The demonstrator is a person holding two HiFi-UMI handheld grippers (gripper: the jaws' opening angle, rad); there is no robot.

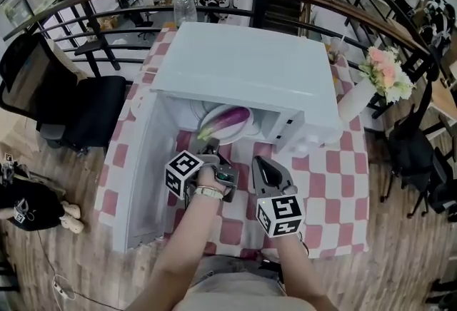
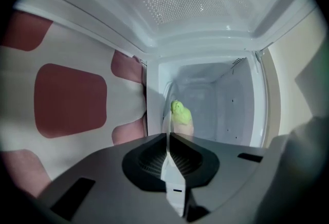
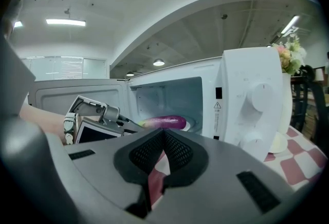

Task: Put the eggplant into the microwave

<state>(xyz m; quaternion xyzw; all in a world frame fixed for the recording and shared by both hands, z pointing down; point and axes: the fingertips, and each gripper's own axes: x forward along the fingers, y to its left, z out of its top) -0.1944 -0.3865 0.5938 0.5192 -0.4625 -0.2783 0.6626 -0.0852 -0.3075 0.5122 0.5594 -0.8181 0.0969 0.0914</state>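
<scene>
Two hand-held grippers meet at the mouth of an open white microwave [image 1: 250, 67]. The left gripper [image 2: 167, 136] has its jaws pressed almost together on the thin white rim of a plate [image 1: 237, 134]. Seen from the left gripper view, which is rolled on its side, the rim runs edge-on straight out from between them. Just beyond the jaw tips sits the green stem end [image 2: 180, 112] of the eggplant [image 1: 230, 120], with the oven's pale inner walls behind it.

The right gripper [image 3: 163, 134] has its jaws closed on each other with nothing between them. Only red and white cloth shows through the gap beneath. This gripper hangs just to the right of the left one, in front of the opening and apart from the plate.

The eggplant is purple and lies lengthwise on the plate, inside the microwave cavity near its front edge. The microwave door [image 1: 143, 174] stands swung wide open to the left. To the right of the opening is a control panel with two round dials [image 3: 259, 97].

The microwave stands on a bench [image 1: 335, 181] covered in a red and white checked cloth. A vase of flowers [image 1: 385, 70] stands near its right side, and a clear plastic bottle [image 1: 184, 6] stands behind it
</scene>
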